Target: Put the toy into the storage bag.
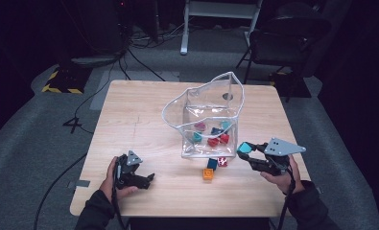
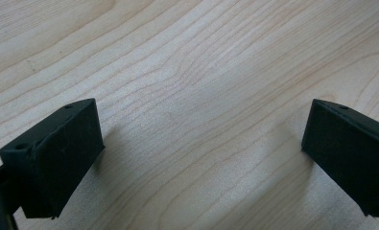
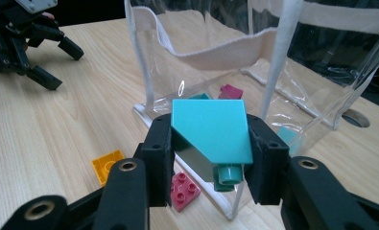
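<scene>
While the right claw holds it: the teal block (image 3: 211, 129) sits up off the counter, just beside the clear bag.
Teal block: it has a flat slanted top, and one round stud (image 3: 229, 173) pokes out low down.
Right claw (image 3: 210, 160): its two black jaws press on both sides of the teal block. In the high view the right claw (image 1: 248, 149) is at the bag's right front corner.
Clear bag (image 1: 211, 103): it stands open on the counter, with red, teal, pink and blue blocks inside.
Loose blocks: an orange block (image 1: 207, 174), a blue block (image 1: 212, 164) and a red block (image 1: 222, 162) lie on the counter in front of the bag.
Left claw (image 1: 146, 181): its jaws are wide apart with nothing between them, low over the bare counter (image 2: 201, 72), well apart from the bag.
</scene>
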Available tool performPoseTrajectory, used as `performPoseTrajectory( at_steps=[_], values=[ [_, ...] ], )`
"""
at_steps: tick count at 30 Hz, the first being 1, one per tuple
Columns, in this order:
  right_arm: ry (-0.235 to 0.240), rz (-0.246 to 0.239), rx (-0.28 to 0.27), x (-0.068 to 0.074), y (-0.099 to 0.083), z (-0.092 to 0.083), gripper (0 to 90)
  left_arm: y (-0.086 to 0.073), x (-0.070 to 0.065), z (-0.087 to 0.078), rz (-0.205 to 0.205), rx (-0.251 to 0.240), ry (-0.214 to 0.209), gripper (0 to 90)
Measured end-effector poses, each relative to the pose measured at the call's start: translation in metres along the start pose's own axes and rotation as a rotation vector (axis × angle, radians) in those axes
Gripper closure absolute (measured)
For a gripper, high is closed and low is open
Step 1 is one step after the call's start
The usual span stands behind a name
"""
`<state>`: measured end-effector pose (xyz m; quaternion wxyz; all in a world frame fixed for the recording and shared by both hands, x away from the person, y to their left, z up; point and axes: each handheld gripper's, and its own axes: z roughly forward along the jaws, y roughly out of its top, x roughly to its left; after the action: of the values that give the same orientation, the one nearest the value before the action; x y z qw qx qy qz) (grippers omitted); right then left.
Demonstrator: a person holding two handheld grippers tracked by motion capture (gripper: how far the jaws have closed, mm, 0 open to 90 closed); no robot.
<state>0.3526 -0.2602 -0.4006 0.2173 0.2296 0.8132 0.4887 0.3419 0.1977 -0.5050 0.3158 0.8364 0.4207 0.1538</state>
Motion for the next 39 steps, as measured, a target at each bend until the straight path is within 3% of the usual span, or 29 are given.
performPoseTrajectory(
  at_steps=[20,39],
  values=[
    [-0.027,-0.05,-0.064,-0.004,0.058,-0.013,59.3,0.0,0.0,0.0,0.0,-0.001,-0.001,0.6],
    [-0.049,-0.062,-0.092,-0.008,0.088,-0.006,59.3,0.0,0.0,0.0,0.001,0.002,-0.001,0.6]
  ],
)
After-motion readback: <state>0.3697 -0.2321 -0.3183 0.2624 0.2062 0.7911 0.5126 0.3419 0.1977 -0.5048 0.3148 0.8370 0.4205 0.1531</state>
